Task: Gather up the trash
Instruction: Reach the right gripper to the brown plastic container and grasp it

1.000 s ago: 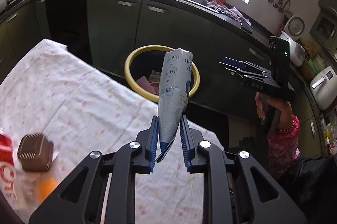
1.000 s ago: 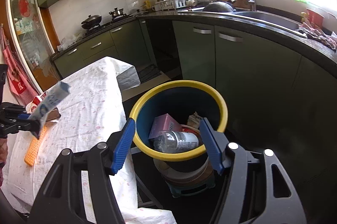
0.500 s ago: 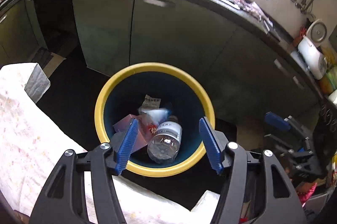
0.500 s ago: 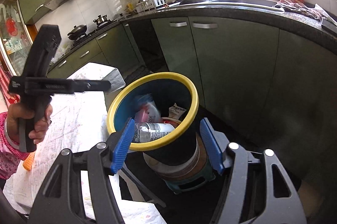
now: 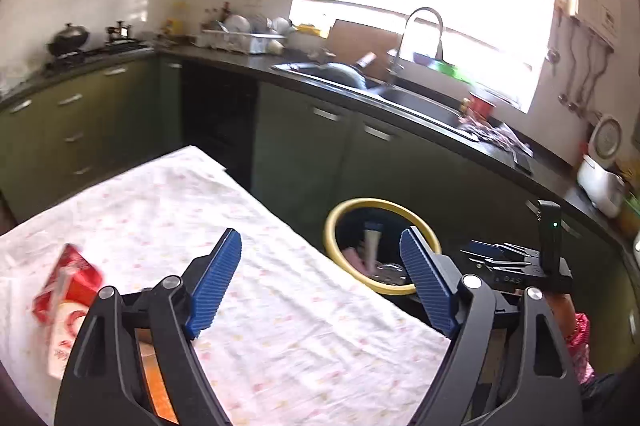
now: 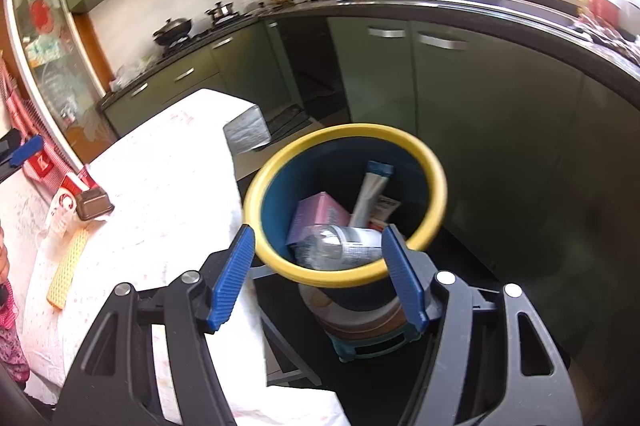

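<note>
A blue trash bin with a yellow rim stands on the floor beside the cloth-covered table. In it lie a white and blue tube, a clear plastic bottle and a pink box. My left gripper is open and empty above the table, back from the bin. My right gripper is open and empty, above the bin's near rim. On the table lie a red and white packet, a brown box and an orange-yellow flat piece.
Green cabinets and a dark counter with a sink run behind the bin. A stove with pots is at the far left. The table's edge lies close to the bin. The right gripper also shows in the left wrist view.
The left gripper held the white and blue tube over the bin, let it go into the bin, then drew back over the table. The right gripper stayed open by the bin.
</note>
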`<state>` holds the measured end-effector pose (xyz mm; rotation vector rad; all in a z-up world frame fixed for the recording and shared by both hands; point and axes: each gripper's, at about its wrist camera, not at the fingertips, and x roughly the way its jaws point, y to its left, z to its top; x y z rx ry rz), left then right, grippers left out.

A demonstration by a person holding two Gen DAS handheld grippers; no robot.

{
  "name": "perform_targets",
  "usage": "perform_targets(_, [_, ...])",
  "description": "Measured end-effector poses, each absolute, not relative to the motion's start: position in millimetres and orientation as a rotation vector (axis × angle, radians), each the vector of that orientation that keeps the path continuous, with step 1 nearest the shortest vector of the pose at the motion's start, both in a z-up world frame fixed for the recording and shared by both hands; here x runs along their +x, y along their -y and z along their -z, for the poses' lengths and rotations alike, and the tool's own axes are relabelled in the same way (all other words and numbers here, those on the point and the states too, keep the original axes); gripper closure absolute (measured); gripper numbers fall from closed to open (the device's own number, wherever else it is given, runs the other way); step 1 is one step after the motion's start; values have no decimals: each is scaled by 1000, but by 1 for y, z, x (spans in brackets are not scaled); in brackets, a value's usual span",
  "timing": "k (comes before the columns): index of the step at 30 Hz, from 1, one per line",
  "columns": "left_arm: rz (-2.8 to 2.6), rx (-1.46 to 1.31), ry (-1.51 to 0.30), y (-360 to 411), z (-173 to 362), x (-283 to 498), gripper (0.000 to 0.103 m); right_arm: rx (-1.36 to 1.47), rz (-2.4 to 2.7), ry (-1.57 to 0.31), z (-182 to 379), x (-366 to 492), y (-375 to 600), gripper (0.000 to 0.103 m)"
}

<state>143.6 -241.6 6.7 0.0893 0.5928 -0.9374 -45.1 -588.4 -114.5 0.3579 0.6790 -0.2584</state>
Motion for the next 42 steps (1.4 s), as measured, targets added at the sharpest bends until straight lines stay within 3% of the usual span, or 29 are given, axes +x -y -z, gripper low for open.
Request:
perform_targets(7, [635,-37,-493,103,-7,173,14,253,84,-737,106,14,521,39])
perform_targets(16, [392,-143,-523,-6,53,210,14,163,-282,-806,103,99,421,35])
perform_targets(29, [394,-153,-540,-8,77,214,12,101,-620,-923,116,209,363,31])
perform_targets(42, [391,-142,-551,-3,80,214,11,75,-678,-968,131,226,347,31])
